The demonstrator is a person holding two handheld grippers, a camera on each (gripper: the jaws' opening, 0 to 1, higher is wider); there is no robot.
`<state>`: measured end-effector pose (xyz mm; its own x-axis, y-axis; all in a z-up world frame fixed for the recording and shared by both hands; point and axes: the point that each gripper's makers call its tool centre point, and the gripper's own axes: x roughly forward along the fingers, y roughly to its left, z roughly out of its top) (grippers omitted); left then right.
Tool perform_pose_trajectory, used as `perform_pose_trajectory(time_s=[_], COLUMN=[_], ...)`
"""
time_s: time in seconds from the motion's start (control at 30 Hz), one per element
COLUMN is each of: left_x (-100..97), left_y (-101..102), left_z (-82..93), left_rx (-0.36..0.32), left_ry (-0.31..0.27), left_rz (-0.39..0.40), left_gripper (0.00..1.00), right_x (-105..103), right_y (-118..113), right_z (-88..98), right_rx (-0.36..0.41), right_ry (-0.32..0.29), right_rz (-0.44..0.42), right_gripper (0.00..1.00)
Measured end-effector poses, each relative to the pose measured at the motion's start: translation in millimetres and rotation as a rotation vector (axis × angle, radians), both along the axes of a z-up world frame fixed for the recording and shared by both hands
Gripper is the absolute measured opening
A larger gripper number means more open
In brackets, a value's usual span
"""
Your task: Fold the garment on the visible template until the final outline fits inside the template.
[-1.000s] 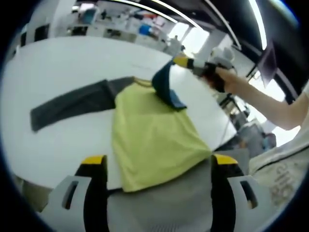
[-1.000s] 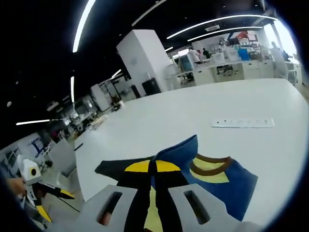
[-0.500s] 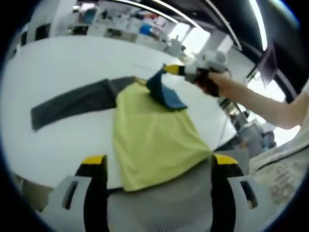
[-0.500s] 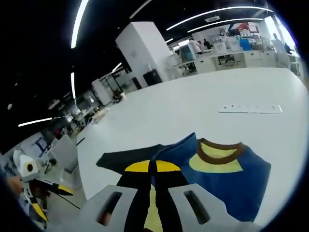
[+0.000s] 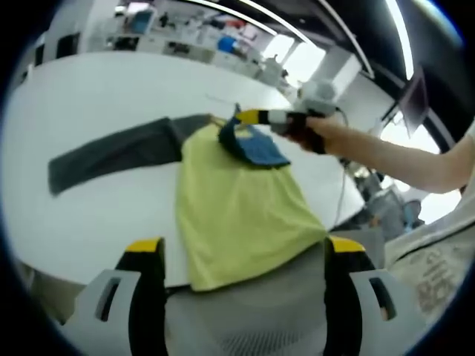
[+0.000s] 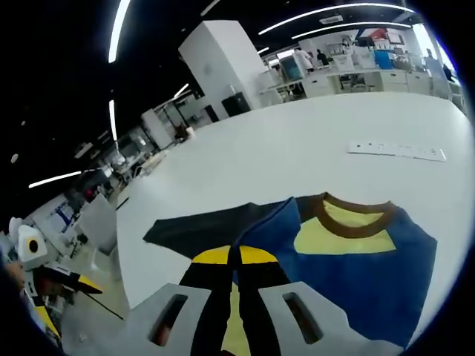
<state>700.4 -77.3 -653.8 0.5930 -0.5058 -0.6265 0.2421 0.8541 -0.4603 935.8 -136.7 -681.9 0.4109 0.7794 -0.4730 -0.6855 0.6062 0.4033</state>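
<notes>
Right gripper (image 6: 239, 256) clamps the shirt's (image 5: 237, 211) blue sleeve (image 5: 252, 144) over the table (image 5: 111, 200); left gripper (image 5: 245, 256) gapes, holding nothing

Left gripper view: set back off the near table (image 5: 89, 222) edge, facing across it, taking in the whole shirt (image 5: 237, 200) and the right gripper (image 5: 241, 119) well ahead. Right gripper view: low over the shirt (image 6: 356, 259), close, facing along the table (image 6: 297, 163) into the hall. Both views share shirt and tabletop.
</notes>
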Motion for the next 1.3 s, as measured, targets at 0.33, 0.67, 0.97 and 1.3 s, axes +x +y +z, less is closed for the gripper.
perform_pose_trajectory(time_s=[0.33, 0.67, 0.97, 1.3], left_x=[-0.4, -4.6, -1.2, -0.8], left_y=[5, 4, 3, -2], left_z=[-1.0, -6.4, -3.8, -4.2], left_rx=[-0.001, -0.007, -0.006, -0.008], left_ry=[0.002, 0.017, 0.008, 0.006], left_rz=[0.013, 0.018, 0.014, -0.001], left_gripper=[0.84, 0.84, 0.84, 0.84], right_x=[-11, -25, -26, -17], right_y=[21, 39, 41, 29], right_z=[-28.6, -32.6, -13.6, -4.6], right_rx=[-0.046, -0.056, -0.034, -0.043], right_ry=[0.014, -0.041, -0.130, -0.179], right_rz=[0.046, 0.148, 0.165, 0.138], right_gripper=[0.02, 0.13, 0.45, 0.67])
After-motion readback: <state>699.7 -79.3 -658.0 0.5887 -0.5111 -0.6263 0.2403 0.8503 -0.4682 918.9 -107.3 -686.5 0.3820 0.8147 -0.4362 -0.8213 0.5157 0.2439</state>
